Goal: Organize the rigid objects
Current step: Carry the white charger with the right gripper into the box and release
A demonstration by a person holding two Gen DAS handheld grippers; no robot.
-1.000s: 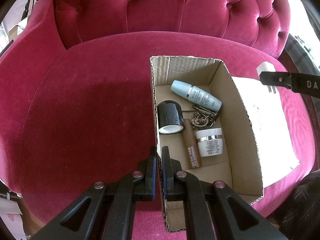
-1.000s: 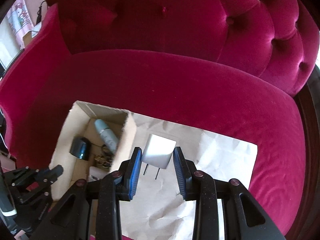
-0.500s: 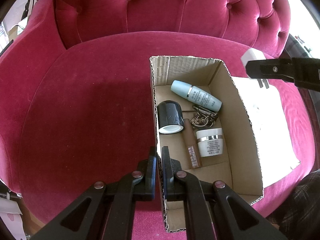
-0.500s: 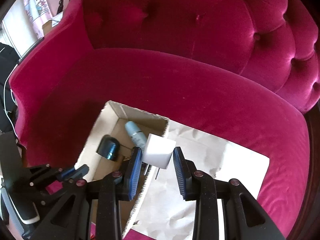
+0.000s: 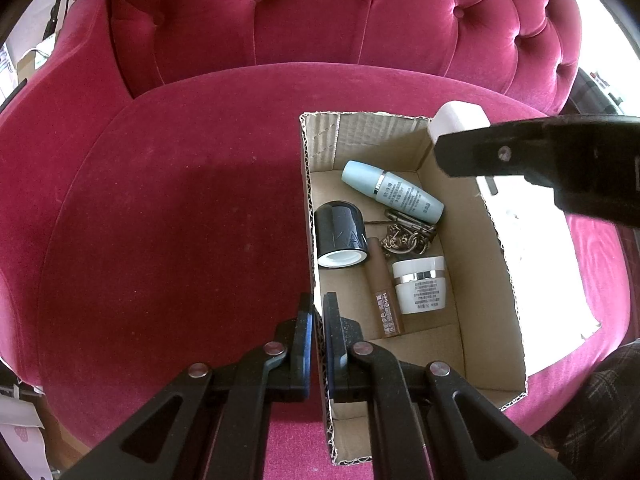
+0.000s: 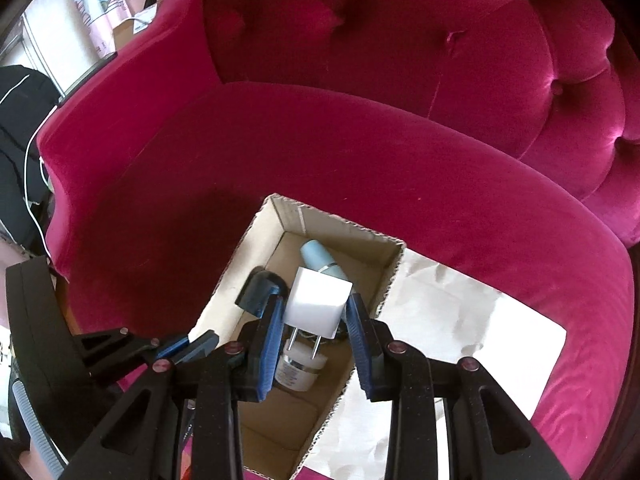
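Right gripper (image 6: 314,322) has carried the white charger plug (image 6: 318,304) left off the paper sheet (image 6: 460,320); it now sits over the open cardboard box (image 5: 472,240), where a second ago it was over the paper. Left gripper (image 5: 316,336) hasn't moved.

Risks from here:
- Plug hangs above the far-right part of the box, close to the right wall in the left wrist view. Release too near that wall and it can clip the rim and tip out onto the paper or the sofa seat (image 5: 180,220).
- Dropped from this height, it lands on the blue bottle (image 5: 394,192), the chain (image 5: 404,236) or the white jar (image 5: 420,286) and may bounce or knock them. Prongs point back toward the gripper, so they could catch on the chain.
- Box is light card on soft velvet. If the left hold slips, any knock shifts or tips it.

Fingers:
- Right: partly open, pads (image 6: 270,334) pressing both side faces of the plug, body held square between them, clear of the box.
- Left: closed right down, pinching the near-left wall of the box between the pads, steadying it.

Also in the box: black cap (image 5: 340,238) and brown tube (image 5: 384,292), both near the left wall.
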